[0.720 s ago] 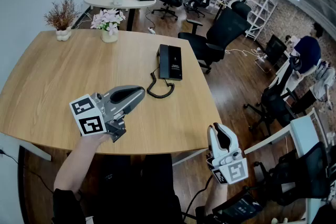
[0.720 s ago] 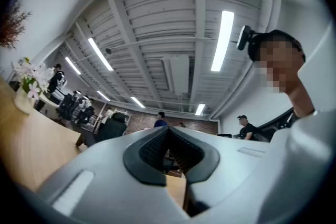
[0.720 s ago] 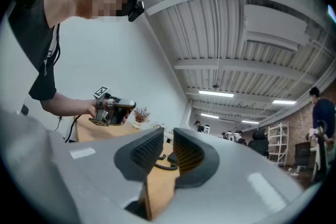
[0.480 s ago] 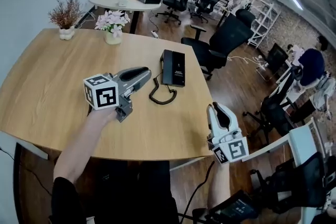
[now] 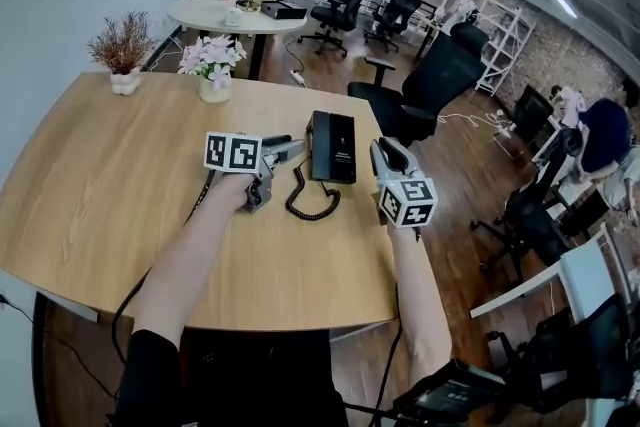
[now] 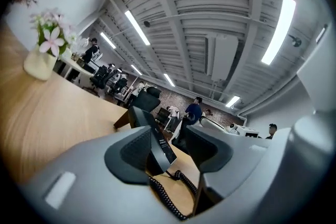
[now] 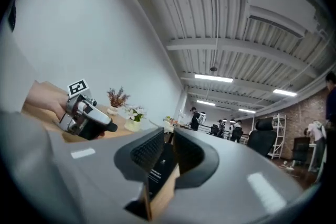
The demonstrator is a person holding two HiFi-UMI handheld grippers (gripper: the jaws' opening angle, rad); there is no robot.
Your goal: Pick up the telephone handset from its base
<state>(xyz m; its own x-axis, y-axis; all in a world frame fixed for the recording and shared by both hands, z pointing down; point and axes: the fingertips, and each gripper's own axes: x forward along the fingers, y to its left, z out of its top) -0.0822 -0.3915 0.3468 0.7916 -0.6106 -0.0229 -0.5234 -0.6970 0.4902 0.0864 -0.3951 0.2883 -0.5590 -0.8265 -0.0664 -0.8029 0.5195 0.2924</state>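
On the table (image 5: pixel 110 185), the telephone handset (image 5: pixel 319 145) lies on its base (image 5: pixel 343 151) between both grippers, with the left gripper (image 5: pixel 289 149) just beside it, jaws apart and empty, and the right gripper (image 5: pixel 386 151) near the base's far side, jaws narrowly apart, empty.

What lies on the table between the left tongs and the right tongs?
The phone and its coiled cord lie between the left tongs and the right tongs; the head view shows it.
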